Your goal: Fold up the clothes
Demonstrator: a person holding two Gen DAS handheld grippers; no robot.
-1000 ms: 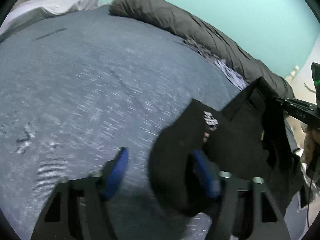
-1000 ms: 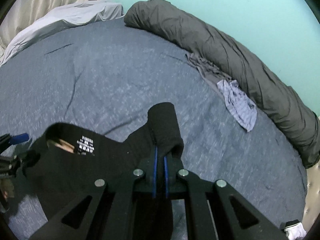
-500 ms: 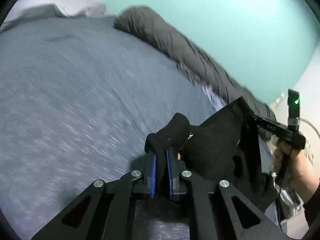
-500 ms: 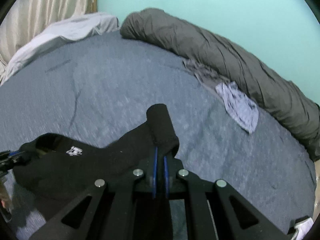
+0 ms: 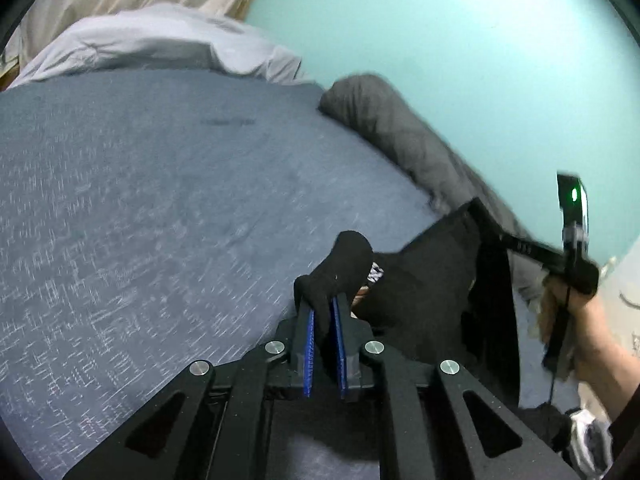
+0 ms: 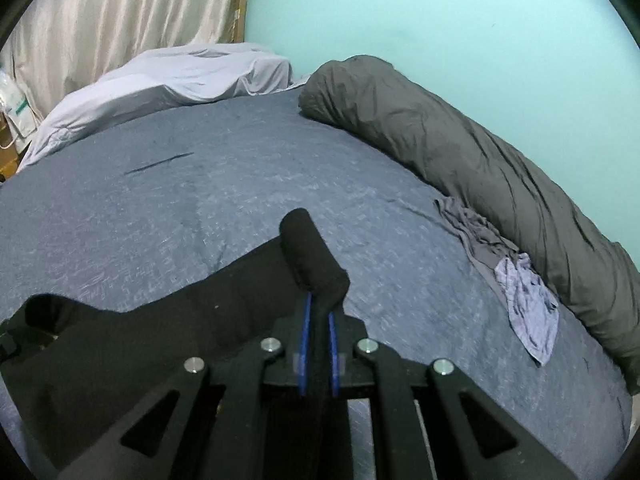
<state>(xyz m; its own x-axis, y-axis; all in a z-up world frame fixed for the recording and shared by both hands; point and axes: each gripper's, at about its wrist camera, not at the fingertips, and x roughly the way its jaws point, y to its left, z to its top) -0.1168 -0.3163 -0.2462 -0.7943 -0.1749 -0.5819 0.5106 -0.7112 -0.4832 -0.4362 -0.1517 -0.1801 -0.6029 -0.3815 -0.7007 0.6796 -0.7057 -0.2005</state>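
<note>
Zero folds done yet, as we read it. We have the black garment [image 6: 168, 320] off the bed [image 6: 200, 208], stretched between both tools: left tool [image 5: 324, 312] and right tool [image 6: 318, 312] each clamp a bunched edge, jaws easing open slightly. Spare clothes [image 6: 524, 300] wait at 3 o'clock by the grey duvet [image 6: 460, 152]. Lay flat, then fold.

2 wrist fisheyes, angled down, sharing the bed [image 5: 160, 200]
</note>
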